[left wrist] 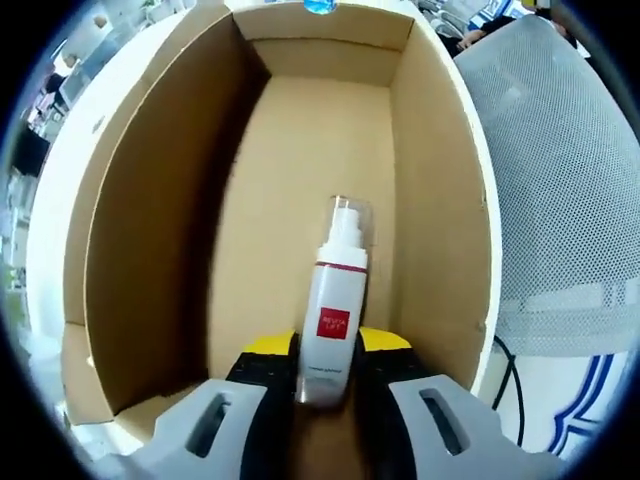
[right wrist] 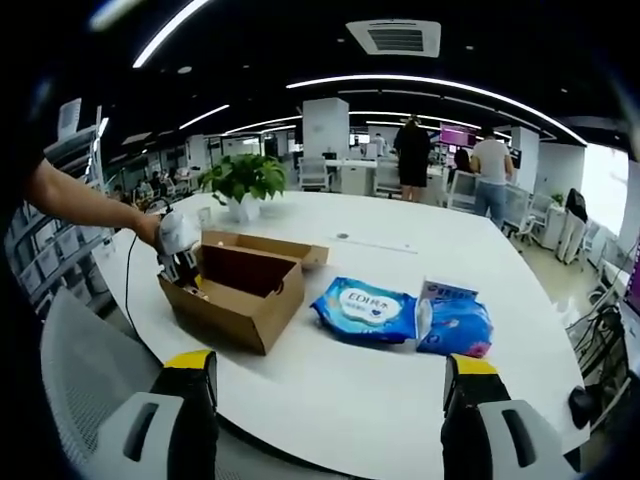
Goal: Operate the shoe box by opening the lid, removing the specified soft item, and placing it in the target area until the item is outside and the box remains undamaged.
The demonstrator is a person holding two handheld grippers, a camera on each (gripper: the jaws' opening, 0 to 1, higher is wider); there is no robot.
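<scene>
While the left gripper [left wrist: 328, 372] reaches into the open shoe box [left wrist: 150, 200], its yellow-tipped fingers [left wrist: 268, 345] are closed on the base of a white spray bottle [left wrist: 333, 310] with a red label, which lies on the cardboard floor pointing away from them toward the far wall. Right of those fingers, past the box wall, is a white mesh chair back [left wrist: 560, 180]. Seen from the right gripper [right wrist: 325, 385], whose jaws stand wide apart holding nothing, the box [right wrist: 245, 290] sits on the white table [right wrist: 350, 400] ahead and left of the fingers, blue soft packs [right wrist: 405, 315] ahead between them, a potted plant [right wrist: 243, 180] beyond.
</scene>
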